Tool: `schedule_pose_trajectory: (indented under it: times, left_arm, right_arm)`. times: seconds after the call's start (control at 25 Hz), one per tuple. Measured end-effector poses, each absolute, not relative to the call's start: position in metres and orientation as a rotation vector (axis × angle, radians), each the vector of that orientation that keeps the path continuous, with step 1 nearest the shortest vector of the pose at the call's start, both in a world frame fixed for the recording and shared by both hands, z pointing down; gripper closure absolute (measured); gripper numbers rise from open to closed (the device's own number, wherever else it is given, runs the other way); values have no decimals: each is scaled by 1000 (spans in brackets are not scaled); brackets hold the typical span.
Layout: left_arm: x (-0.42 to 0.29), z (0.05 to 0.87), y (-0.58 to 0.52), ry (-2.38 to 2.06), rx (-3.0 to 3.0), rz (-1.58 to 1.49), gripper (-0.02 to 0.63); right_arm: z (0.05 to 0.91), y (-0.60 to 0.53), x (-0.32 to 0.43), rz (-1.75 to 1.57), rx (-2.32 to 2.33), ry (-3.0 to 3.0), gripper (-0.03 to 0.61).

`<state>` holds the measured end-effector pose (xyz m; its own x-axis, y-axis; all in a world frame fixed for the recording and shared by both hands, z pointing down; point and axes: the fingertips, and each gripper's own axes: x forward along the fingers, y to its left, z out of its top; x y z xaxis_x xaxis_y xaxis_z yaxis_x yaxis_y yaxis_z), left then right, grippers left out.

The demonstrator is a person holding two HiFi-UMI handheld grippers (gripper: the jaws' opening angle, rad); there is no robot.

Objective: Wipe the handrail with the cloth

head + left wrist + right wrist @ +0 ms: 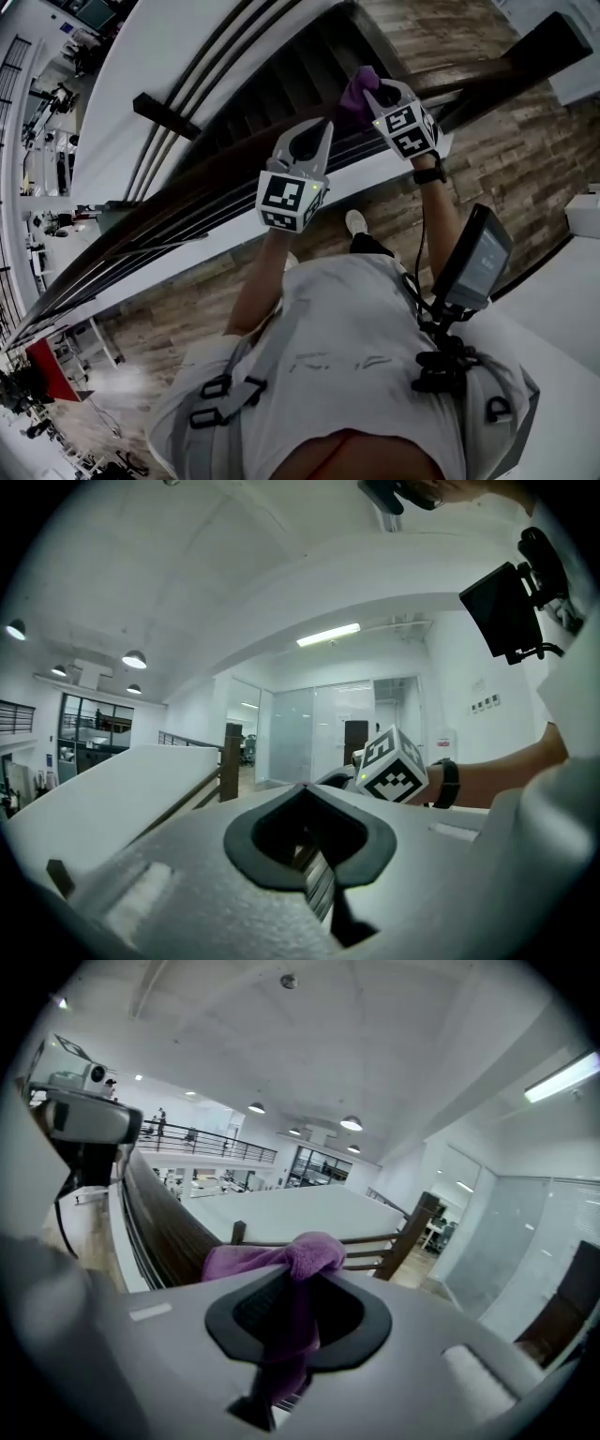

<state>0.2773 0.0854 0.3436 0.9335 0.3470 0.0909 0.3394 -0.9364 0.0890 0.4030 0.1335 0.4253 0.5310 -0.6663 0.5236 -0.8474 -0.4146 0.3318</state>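
Open office hall w/ white walls, wood-look floor (525,159) & stairs (281,84) dropping away under us. We stand at the dark handrail (159,217), which runs from lower left of the head view up to the upper right.

Our right gripper (375,97) sits at top centre of that view. Its fingers are closed on the purple cloth (356,92), which is on or just above the rail line. In the right gripper view the cloth (300,1255) is bunched between the fingers. One flap spreads left toward the handrail (164,1222) & a tail hangs down through the gap. We can't tell if it actually presses on the wood.

Our left gripper (314,131) is just left of it, centre frame, over the rail. Its fingers are together w/ nothing held. In its own view the left gripper (302,794) shows only railing bars through the gap.

Risks, as we judge them:
- Grip is on a bunch, not a flat fold, so drag along the rail could tug the cloth out. It'd prob. fall down the stairs.
- Little cloth faces the wood, so a pass may skim w/o cleaning.
- The 2 grippers are close, so sliding the right one toward lower left could bump the left one.
- Pressing too low could scrape hard fingers on the rail.
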Motion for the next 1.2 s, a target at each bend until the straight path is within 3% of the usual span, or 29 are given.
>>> schedule_pose_trajectory:
  times: [0.72, 1.2]
  left_arm:
    - [410, 346, 267, 882, 2954, 169, 612]
    - [438, 353, 339, 1027, 2914, 130, 614]
  right_arm:
    - [419, 397, 629, 381, 2501, -598, 525]
    - [411, 505, 714, 356, 2604, -308, 526]
